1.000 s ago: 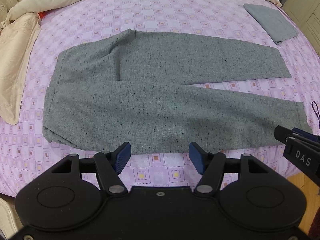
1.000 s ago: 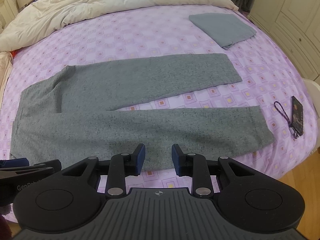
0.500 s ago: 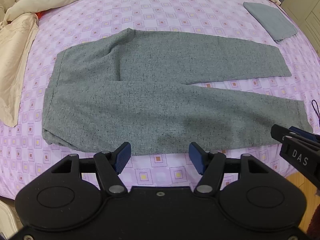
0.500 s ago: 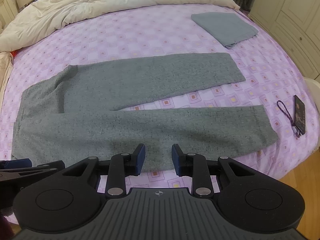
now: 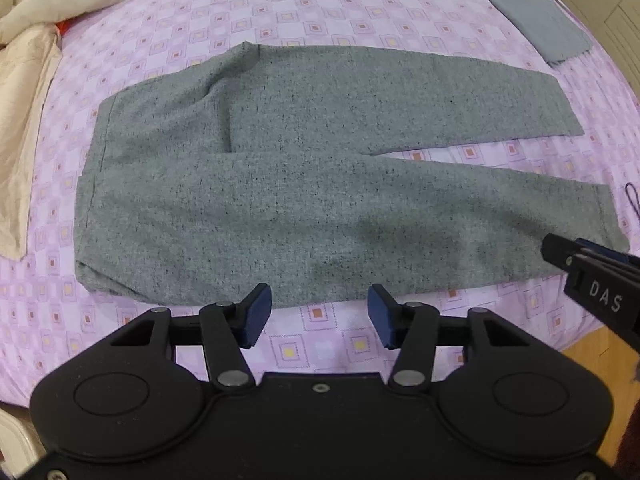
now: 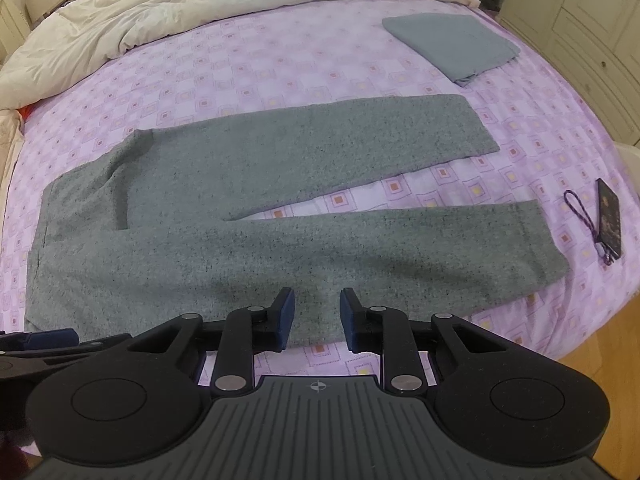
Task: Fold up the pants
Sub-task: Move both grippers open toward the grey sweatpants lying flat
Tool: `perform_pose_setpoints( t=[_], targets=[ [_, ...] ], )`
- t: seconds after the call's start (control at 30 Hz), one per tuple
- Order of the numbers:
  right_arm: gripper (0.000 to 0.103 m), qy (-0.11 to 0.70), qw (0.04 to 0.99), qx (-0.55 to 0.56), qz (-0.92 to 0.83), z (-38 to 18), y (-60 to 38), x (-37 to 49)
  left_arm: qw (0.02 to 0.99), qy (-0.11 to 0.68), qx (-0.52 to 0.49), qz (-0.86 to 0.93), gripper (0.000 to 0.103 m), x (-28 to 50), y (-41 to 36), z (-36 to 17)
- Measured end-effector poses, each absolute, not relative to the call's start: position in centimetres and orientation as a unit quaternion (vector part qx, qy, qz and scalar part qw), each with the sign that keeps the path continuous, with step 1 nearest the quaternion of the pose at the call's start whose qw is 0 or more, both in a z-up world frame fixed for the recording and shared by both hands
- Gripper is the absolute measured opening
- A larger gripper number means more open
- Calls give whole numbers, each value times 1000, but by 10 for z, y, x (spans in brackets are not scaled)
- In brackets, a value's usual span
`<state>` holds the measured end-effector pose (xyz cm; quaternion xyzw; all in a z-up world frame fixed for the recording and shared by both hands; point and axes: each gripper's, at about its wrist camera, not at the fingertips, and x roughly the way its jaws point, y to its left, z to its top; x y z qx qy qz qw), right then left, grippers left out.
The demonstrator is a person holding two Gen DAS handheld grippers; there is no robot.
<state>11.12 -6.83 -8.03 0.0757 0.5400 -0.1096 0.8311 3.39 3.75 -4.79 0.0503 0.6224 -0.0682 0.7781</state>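
I hold the left gripper (image 5: 319, 316) low over the near edge of the bed (image 5: 360, 8), its fingers wide apart and empty. The right gripper (image 6: 316, 320) is beside it, fingers apart too. The grey pants (image 5: 304, 184) lie flat just ahead of both fingertips.

Grey flecked pants (image 5: 304, 184) lie flat and unfolded across frame centre, waistband at left, legs running right. Legs split in a narrow V; far leg (image 6: 320, 148) ends upper right, near leg (image 6: 400, 248) ends lower right. Small crease near the crotch.
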Motion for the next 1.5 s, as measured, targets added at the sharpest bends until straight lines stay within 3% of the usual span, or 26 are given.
perform_pose_setpoints(
  t=[0.73, 1.23, 1.5],
  targets=[
    [24, 553, 807, 105, -178, -115, -103, 108, 768, 625, 84, -110, 56, 52, 7, -83],
    [24, 501, 827, 108, -229, -149, -313, 125, 765, 639, 75, -38, 56, 56, -58, -101],
    [24, 526, 823, 114, -179, -193, -381, 150, 753, 655, 67, 5, 56, 50, -88, -110]
  ],
)
